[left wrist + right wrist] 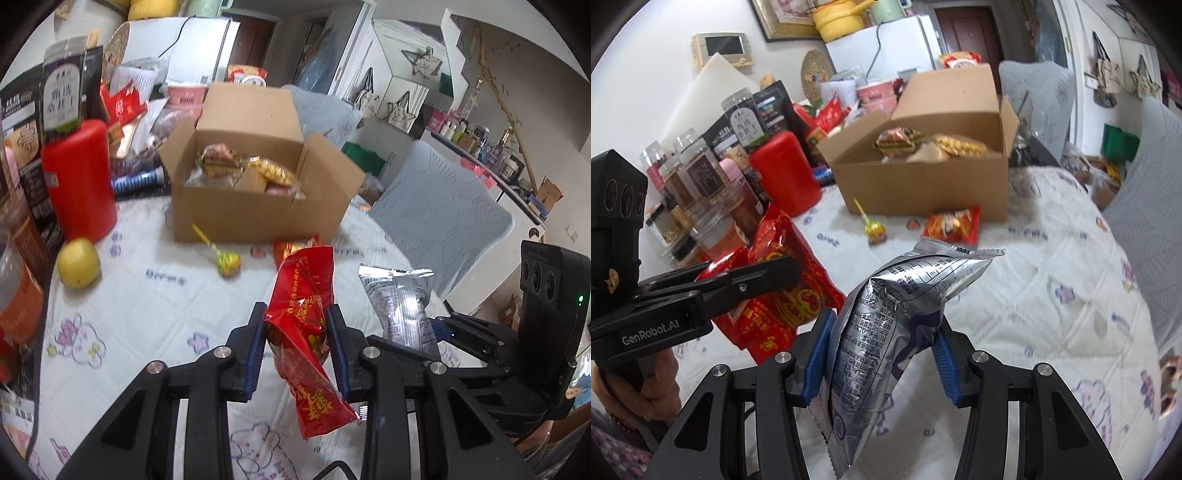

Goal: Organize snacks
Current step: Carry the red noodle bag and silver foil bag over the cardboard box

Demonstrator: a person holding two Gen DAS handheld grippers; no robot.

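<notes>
My left tool (296, 325) pinches a crinkly red foil snack packet (306, 332), my right tool (884, 341) a silver one (886, 325); both should clear the far open cardboard box (251, 210) rim before release.

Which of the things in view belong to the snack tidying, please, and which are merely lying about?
Job:
red packet in left tongs
silver packet in right tongs
cardboard box
lollipop
small red packet

Lying about:
apple
red canister
jars
</notes>
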